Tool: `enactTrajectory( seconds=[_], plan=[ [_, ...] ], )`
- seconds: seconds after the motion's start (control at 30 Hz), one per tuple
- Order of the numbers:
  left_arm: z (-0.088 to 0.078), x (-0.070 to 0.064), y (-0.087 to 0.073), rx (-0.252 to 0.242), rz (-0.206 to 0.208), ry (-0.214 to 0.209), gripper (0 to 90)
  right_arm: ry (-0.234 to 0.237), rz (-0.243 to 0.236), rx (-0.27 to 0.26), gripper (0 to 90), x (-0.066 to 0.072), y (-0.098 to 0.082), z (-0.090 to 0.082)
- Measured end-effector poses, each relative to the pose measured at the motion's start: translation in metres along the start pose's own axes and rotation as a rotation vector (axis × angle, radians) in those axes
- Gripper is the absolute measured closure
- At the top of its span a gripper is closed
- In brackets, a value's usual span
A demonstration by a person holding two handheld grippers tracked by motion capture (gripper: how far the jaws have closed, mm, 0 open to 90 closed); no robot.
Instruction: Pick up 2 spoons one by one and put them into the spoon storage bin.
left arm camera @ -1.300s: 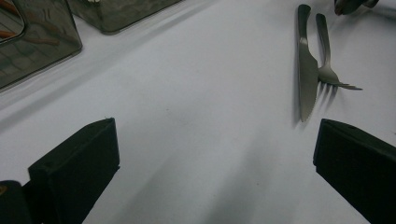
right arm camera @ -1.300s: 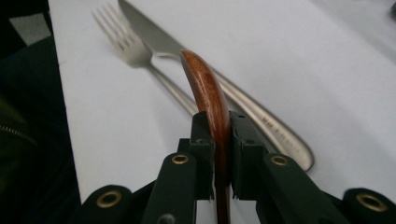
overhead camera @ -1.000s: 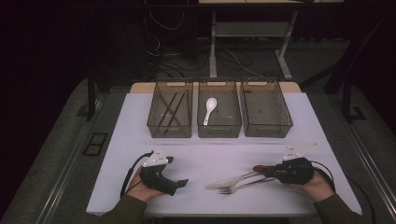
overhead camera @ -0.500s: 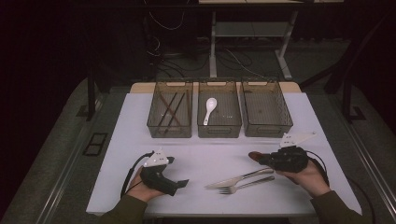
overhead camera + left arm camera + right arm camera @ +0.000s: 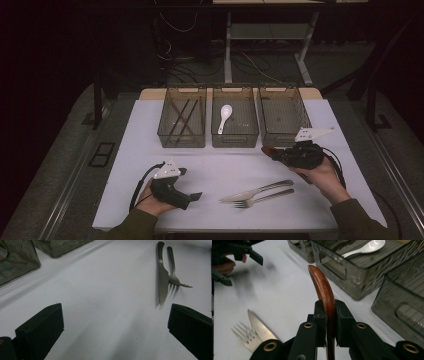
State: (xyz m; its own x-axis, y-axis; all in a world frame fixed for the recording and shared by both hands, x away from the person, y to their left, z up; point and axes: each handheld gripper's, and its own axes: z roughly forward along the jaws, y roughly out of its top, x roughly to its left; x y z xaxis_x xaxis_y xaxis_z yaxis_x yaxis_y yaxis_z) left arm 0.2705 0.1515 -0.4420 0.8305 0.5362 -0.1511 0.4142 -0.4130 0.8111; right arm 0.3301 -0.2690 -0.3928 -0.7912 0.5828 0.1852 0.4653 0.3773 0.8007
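On the white worktop (image 5: 220, 167), near its right side and just in front of the three smoky plastic bins, the right hand-held gripper (image 5: 278, 153) is pinching a wooden spoon (image 5: 323, 291) — its jaws pressed flat against the reddish-brown piece, which curves up and out beyond them. I take it for a spoon by the curve, though the jaws hide the rest of it. The left hand-held gripper (image 5: 189, 197) rests low on the worktop with its jaws spread wide and nothing between them.

The likely trouble is in the grip itself. The wood is smooth, glossy and rounded, held on a narrow edge, so it could swivel between the pads or slide out if the hand tilts or jolts on the way to a bin. The middle bin (image 5: 235, 141) already holds a white spoon (image 5: 224, 117), glazed and deep-bowled; the left bin (image 5: 181, 141) holds thin dark sticks, and the right bin (image 5: 286, 140) looks empty. Their walls are tall, thin and ribbed, so a low approach could clip a rim and shove a bin back.

A knife (image 5: 256, 190) and a fork (image 5: 265, 197) lie side by side, touching or nearly so — dull brushed metal, flat and slim. Lying that flat, they may prove hard to lift singly.
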Motion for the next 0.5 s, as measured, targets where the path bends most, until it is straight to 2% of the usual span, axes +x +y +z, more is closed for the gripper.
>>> enactTrajectory(
  seconds=[0.5],
  plan=[
    [0.0,0.001,0.0,-0.002,0.0,-0.001,0.0,-0.003,-0.007,-0.047,80.8,-0.005,0.033,0.016]
  ],
)
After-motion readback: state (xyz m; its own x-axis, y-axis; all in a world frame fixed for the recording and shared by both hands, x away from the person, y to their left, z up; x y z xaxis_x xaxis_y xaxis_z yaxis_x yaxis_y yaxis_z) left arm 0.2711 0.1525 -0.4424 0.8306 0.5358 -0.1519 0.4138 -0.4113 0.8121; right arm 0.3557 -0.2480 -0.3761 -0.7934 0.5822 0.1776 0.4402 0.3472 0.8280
